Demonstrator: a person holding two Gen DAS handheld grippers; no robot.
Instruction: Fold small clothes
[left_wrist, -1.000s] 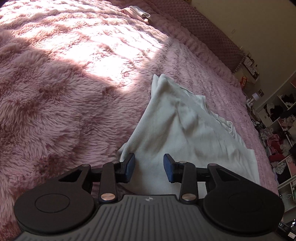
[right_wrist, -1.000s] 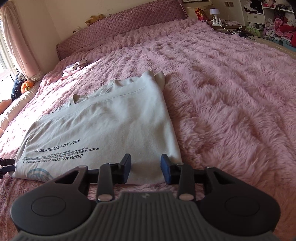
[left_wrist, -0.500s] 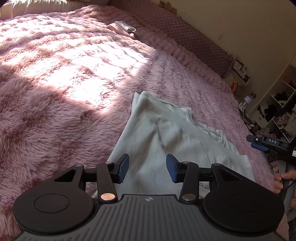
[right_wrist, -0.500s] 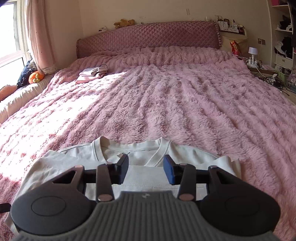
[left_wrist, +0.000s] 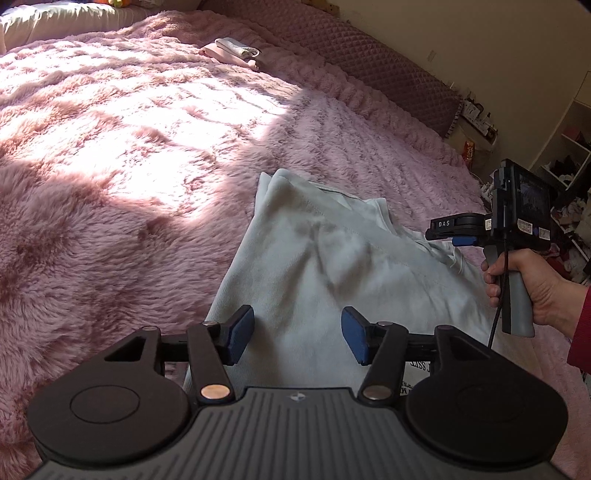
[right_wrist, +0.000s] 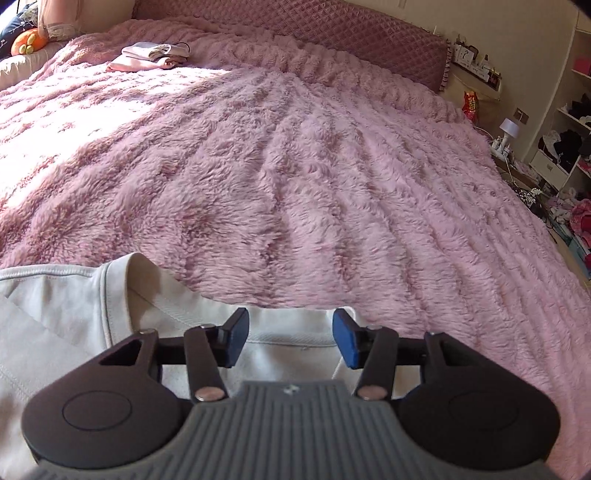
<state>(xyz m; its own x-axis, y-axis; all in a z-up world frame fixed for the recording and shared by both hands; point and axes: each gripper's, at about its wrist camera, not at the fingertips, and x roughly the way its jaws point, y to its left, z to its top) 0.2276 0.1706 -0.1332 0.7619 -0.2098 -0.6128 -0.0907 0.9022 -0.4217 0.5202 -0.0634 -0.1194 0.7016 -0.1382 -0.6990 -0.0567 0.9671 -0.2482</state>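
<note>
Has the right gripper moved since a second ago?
Yes. The right gripper, open, has travelled from the hem of the white cotton T-shirt to its collar end, toward the quilted mauve headboard.

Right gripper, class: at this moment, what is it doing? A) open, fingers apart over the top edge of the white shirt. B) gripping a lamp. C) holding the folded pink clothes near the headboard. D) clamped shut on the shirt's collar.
A: the right gripper has its fingers apart over the white shirt, gripping nothing.
</note>
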